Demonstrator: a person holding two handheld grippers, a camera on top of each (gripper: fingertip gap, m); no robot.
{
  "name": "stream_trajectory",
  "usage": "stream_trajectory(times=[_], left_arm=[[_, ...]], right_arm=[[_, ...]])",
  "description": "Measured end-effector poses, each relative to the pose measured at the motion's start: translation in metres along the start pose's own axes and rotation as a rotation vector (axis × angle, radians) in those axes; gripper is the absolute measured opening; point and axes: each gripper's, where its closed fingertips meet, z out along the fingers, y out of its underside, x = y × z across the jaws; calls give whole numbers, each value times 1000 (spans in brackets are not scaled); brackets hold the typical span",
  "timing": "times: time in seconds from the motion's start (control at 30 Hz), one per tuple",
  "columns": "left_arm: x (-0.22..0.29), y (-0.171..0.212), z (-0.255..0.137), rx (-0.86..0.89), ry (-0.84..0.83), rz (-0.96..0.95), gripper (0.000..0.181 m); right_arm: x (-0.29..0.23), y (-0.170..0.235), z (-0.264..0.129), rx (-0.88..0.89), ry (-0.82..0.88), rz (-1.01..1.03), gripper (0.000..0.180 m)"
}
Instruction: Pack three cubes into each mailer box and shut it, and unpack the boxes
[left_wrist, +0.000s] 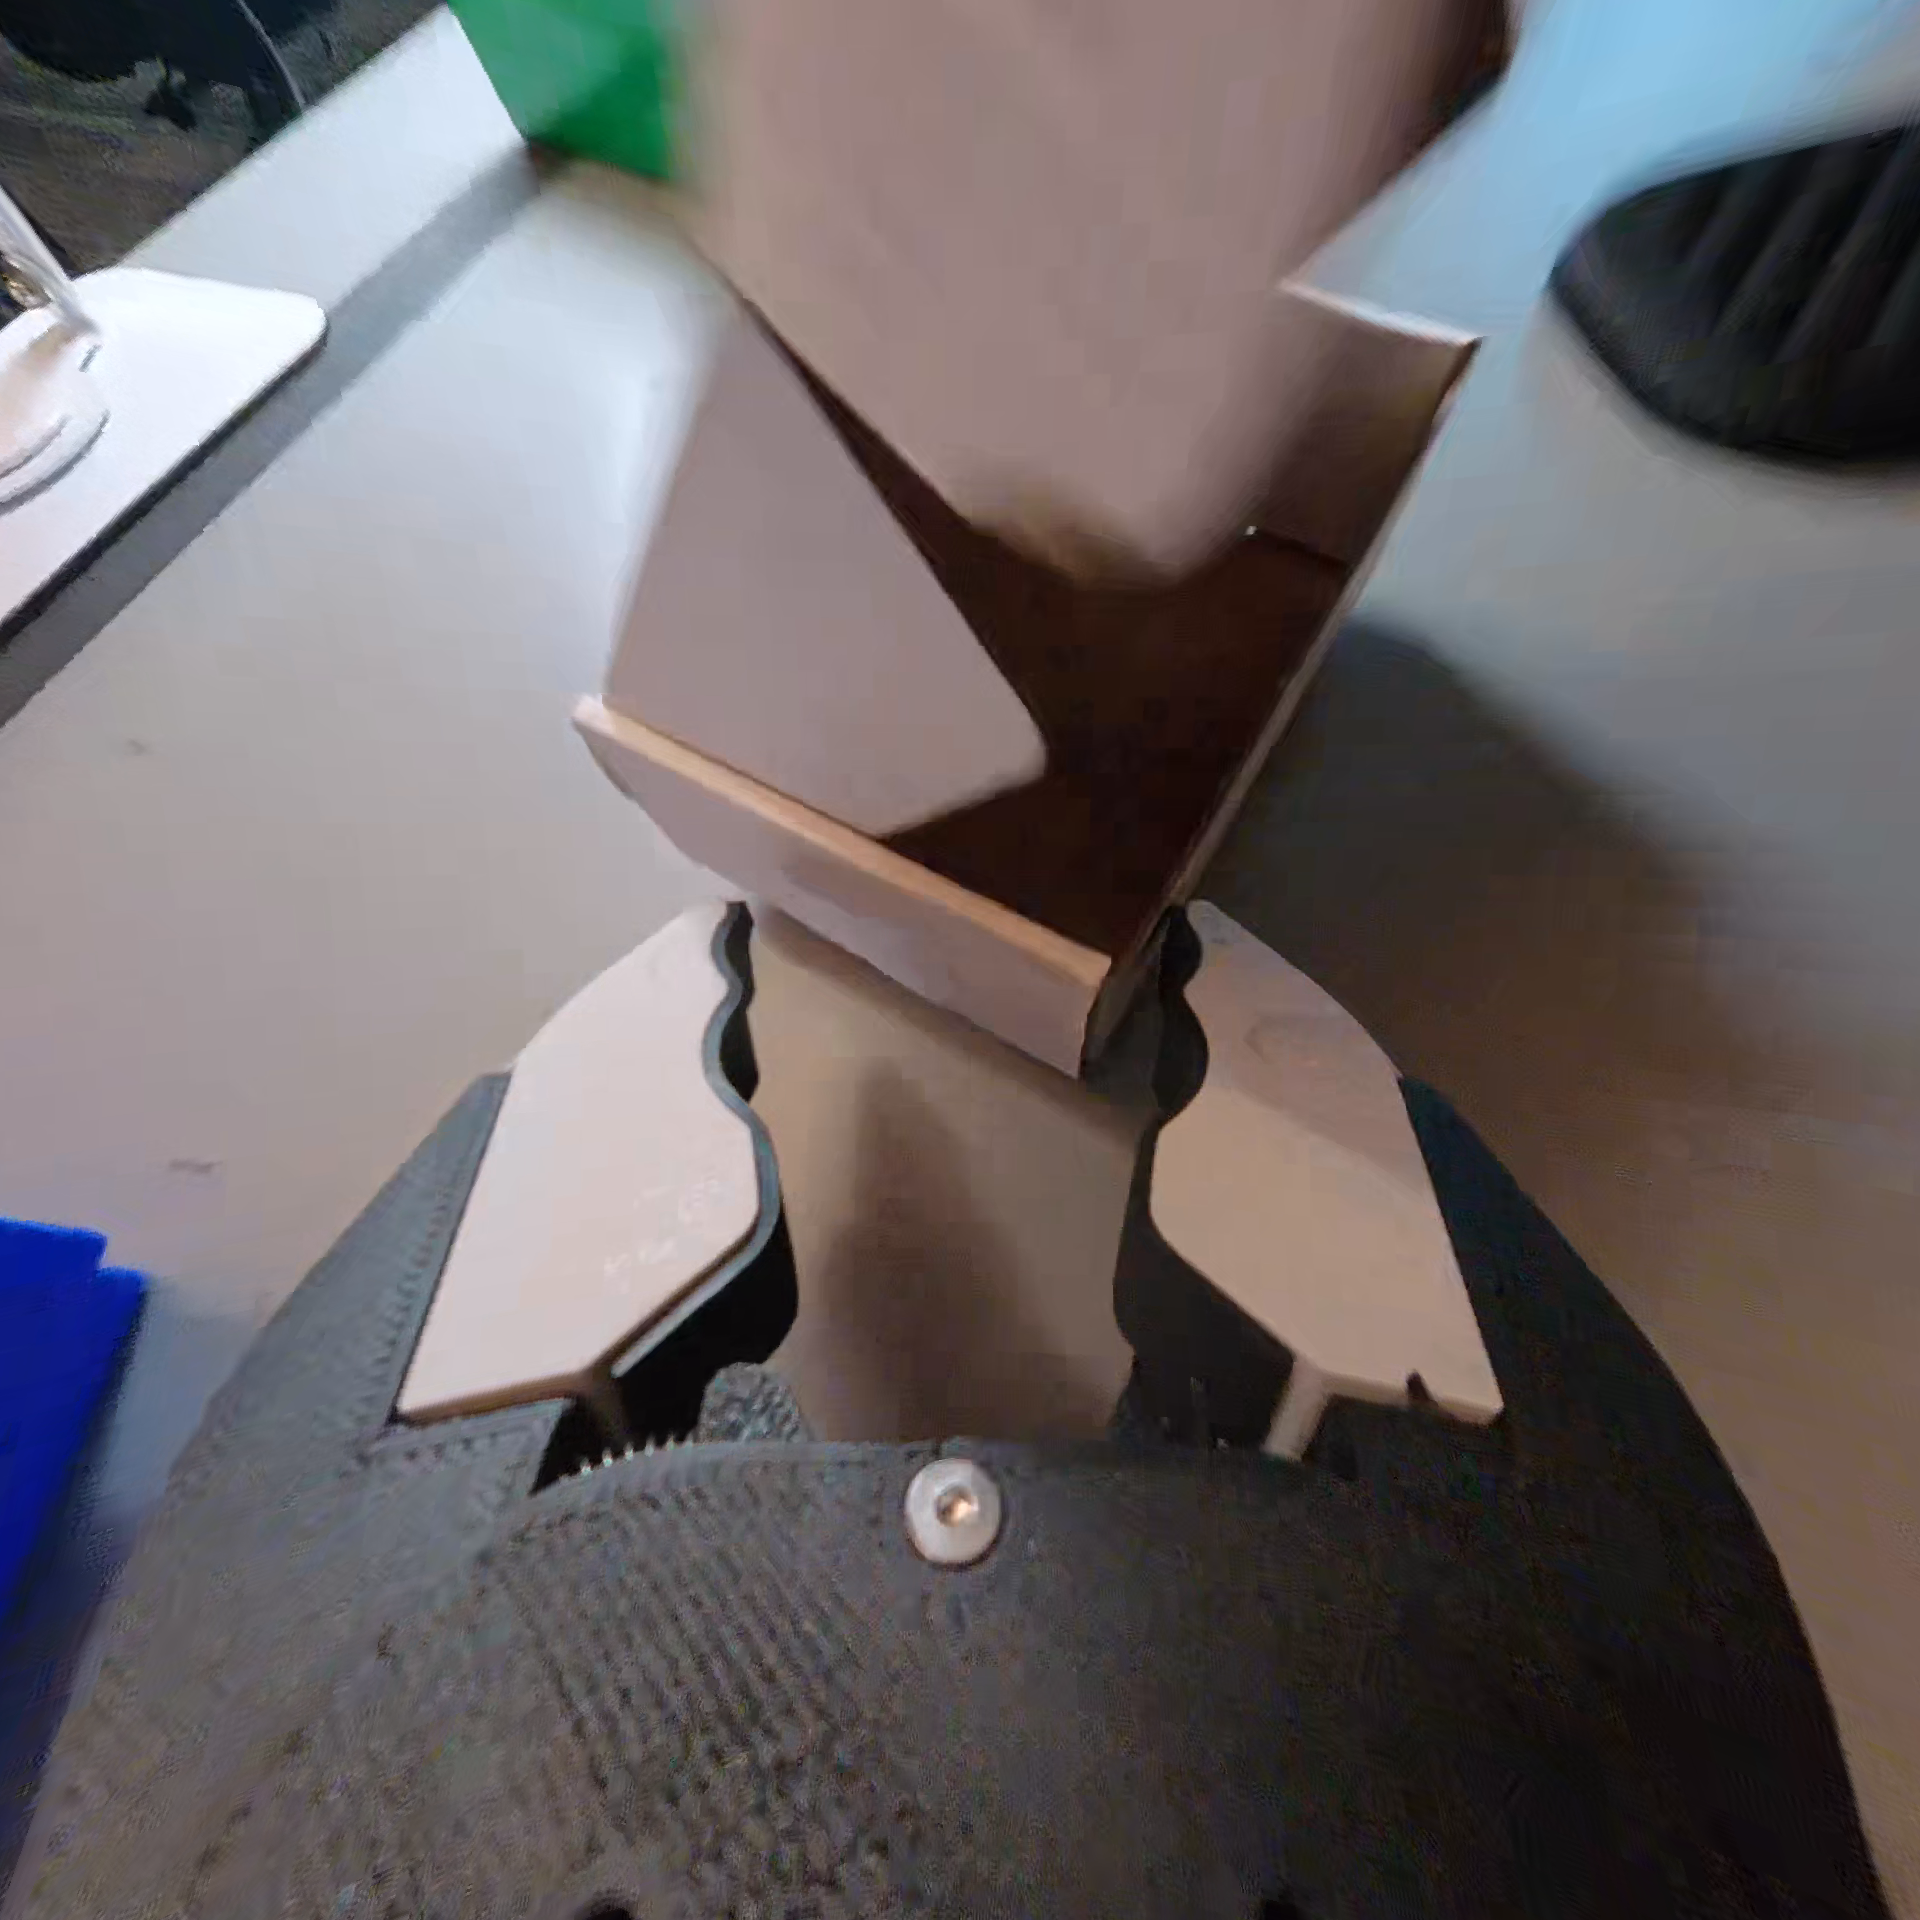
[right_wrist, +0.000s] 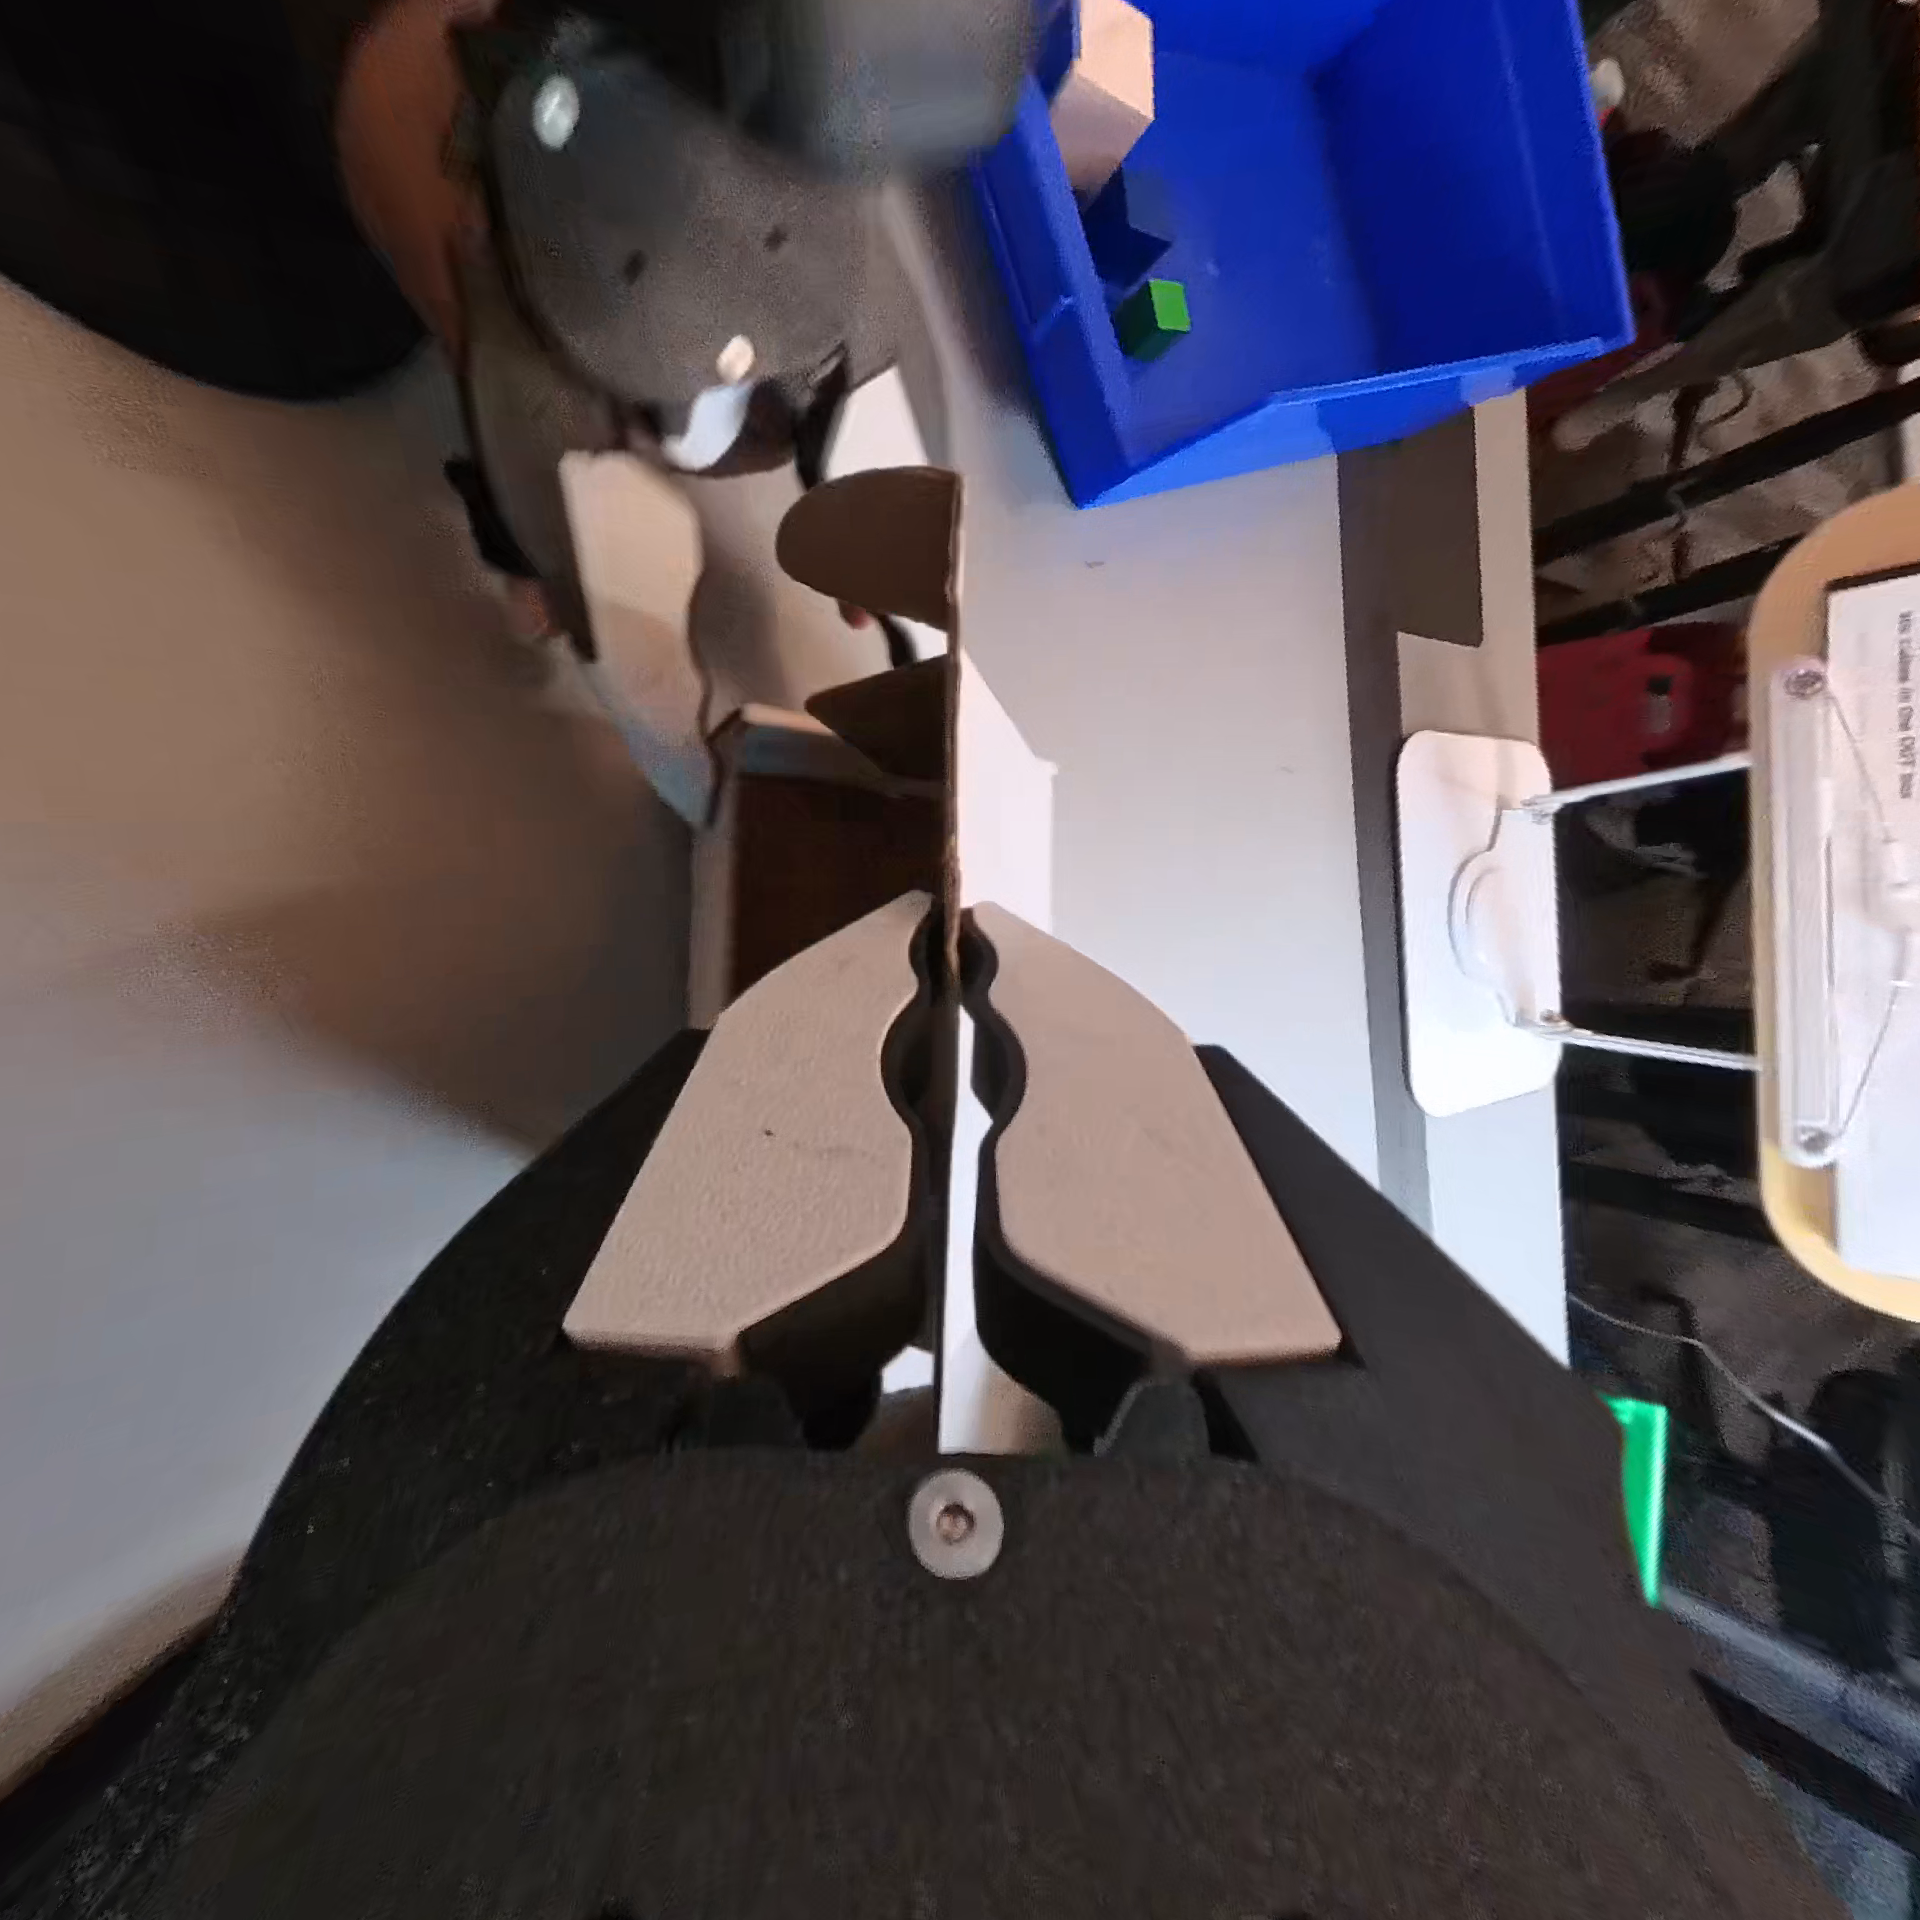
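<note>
A white mailer box (left_wrist: 935, 935) with a brown inside hangs open and tilted over the grey table (left_wrist: 312, 831). Its lid (left_wrist: 1039, 260) is raised and blurred, and a rounded side flap (left_wrist: 800, 644) folds inward. No cube shows in the visible part of its inside. My left gripper (left_wrist: 956, 920) is open, with the box's near corner between its fingertips and against the right finger. My right gripper (right_wrist: 951, 925) is shut on the edge of the lid (right_wrist: 951, 727). The left gripper (right_wrist: 675, 229) shows at the far side of the box (right_wrist: 821, 842). A green cube (right_wrist: 1158, 317) and a blue cube (right_wrist: 1127, 234) lie in a blue bin (right_wrist: 1403, 260).
A green bin (left_wrist: 561, 83) stands behind the box and the blue bin's corner (left_wrist: 52, 1403) is at the near left. A white stand base (left_wrist: 135, 384) sits by the table's edge and also shows in the right wrist view (right_wrist: 1475, 914). A black rounded object (left_wrist: 1766, 312) lies to the right.
</note>
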Motion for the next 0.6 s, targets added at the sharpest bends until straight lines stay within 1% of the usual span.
stream_trajectory(times=[0.07, 0.2, 0.27, 0.37, 0.4, 0.53, 0.6], left_arm=[[8, 12, 5, -62, -3, 98, 78], [16, -1, -2, 3, 44, 90, 76], [14, -10, -11, 58, 39, 93, 66], [21, -26, -26, 161, 28, 195, 46], [26, -28, -27, 172, 38, 222, 45], [38, -17, -13, 86, 70, 288, 47], [37, -9, -5, 17, 51, 339, 38]], right_arm=[[10, 1, -6, -1, -29, 36, 1], [29, 11, -9, -14, -70, 77, 2], [35, 17, -8, -16, -111, 102, 2], [42, 19, -4, -5, -171, 135, 2], [45, 19, -3, -1, -186, 143, 2], [50, 14, 3, -13, -260, 175, 2], [53, 12, 5, -33, -277, 184, 1]])
